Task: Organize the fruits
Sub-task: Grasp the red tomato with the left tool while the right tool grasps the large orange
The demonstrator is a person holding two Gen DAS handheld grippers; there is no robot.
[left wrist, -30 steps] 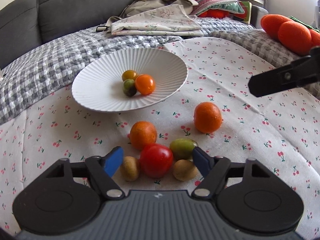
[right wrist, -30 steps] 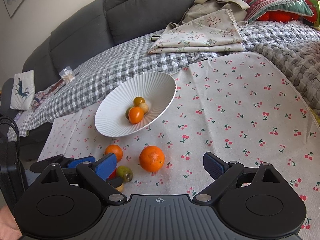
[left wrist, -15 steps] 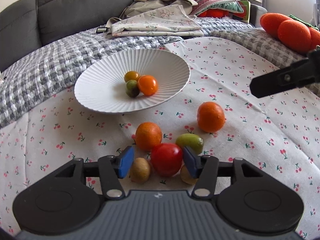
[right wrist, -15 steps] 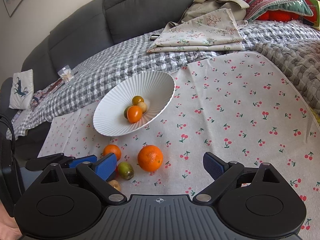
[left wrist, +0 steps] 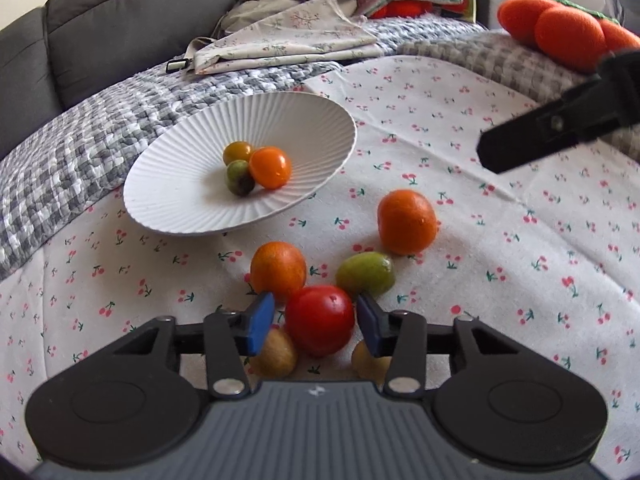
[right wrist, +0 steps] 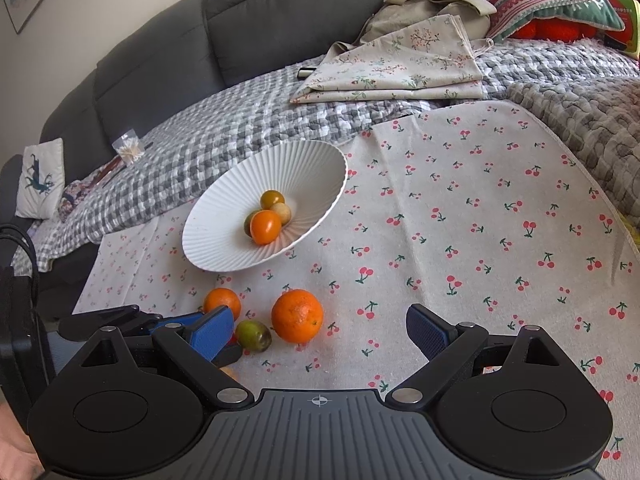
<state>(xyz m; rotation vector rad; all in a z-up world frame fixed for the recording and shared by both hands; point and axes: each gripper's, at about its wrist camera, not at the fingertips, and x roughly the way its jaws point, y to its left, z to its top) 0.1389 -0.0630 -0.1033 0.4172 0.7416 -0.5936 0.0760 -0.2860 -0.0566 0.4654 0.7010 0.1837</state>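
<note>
The left gripper (left wrist: 316,322) had narrowed a good deal over the last second: a moment before, its blue pads stood wide around the whole cluster of small fruit, and now they flanked only the red tomato (left wrist: 320,320), its jaws closing on it. The right pad looked to be at the tomato's skin, while a thin gap seemed to remain on the left, so the grip was not yet firm. The tomato lay on the cherry-print cloth (left wrist: 500,220), with a small orange (left wrist: 278,270) just behind it, a green fruit (left wrist: 365,274) to its right, and two tan kiwi-like fruits (left wrist: 276,354) partly hidden under the fingers. A larger orange (left wrist: 406,222) sat farther off. The white ribbed plate (left wrist: 192,200) held a few small fruits already, among them an orange tomato (left wrist: 270,167), so the sorting was under way and most of the loose pieces were left. The right gripper (right wrist: 320,330) hung wide open over bare cloth, holding nothing. Judging by this, the tomato was the next piece bound for the plate, and the crowding neighbours could be nudged as it lifts.
</note>
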